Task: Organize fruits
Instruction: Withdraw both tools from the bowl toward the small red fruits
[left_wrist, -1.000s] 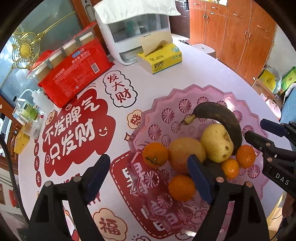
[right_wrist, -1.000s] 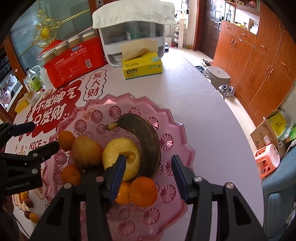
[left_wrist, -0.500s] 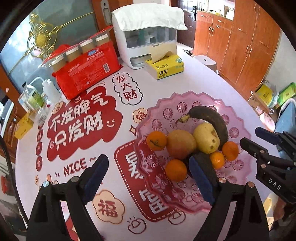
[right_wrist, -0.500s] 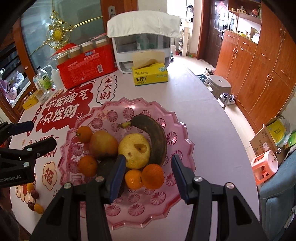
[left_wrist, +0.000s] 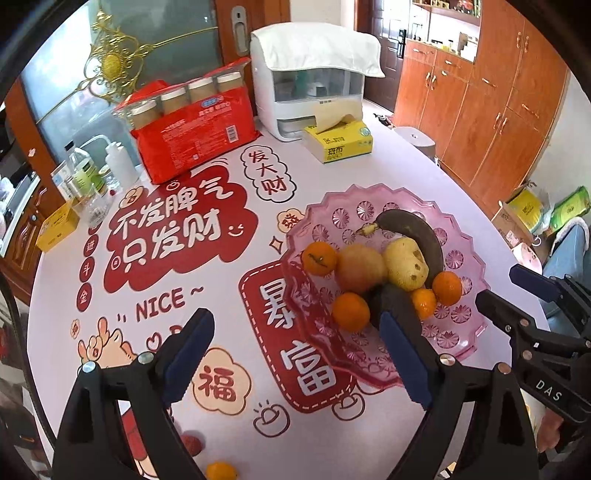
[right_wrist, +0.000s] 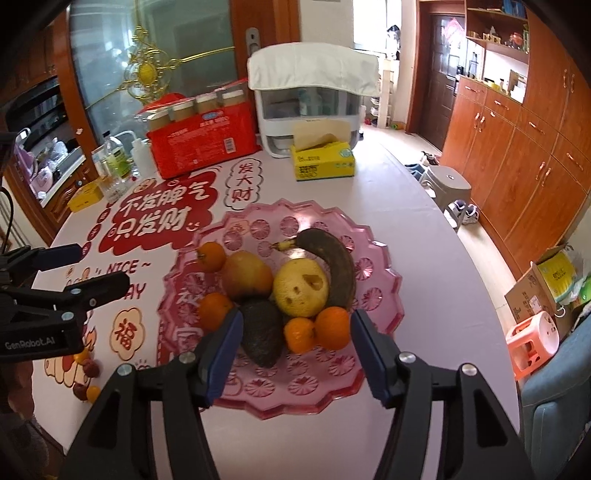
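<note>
A pink scalloped plastic tray (right_wrist: 373, 373) is seen on a round table (right_wrist: 417, 258) covered with a pale cloth printed with red banners and Chinese characters. The fruits are gathered in the middle of the tray: a blackened banana (right_wrist: 334, 264) is curved along the far right side, a yellow pear (right_wrist: 301, 290) with brown pits is set against it, and a brownish pear (right_wrist: 245, 277) is placed just to its left. A dark avocado (right_wrist: 260, 332) is laid in front of the two pears, pointing toward the near rim. Four tangerines are spread round the pile: one (right_wrist: 211, 256) at the far left, one (right_wrist: 215, 310) at the near left beside the avocado, and two touching each other at the near right (right_wrist: 300, 334) (right_wrist: 332, 328). The right gripper (right_wrist: 295, 350) is held above the near part of the tray; its jaws are opening, about half spread, and nothing is clamped between them, the avocado and the two near tangerines being seen through the gap below. The left gripper (left_wrist: 295, 354) is held above the cloth at the tray's left edge; its jaws are opening as well, spread wide, with nothing gripped. A few small loose fruits (right_wrist: 86, 376), orange and dark red, are left on the cloth near the table's front left edge, well apart from the tray. At the far side of the table a red multipack of jars (right_wrist: 201, 146), a white dispenser (right_wrist: 312, 107) draped with a white cloth, and a yellow tissue box (right_wrist: 323, 162) are ranged.
</note>
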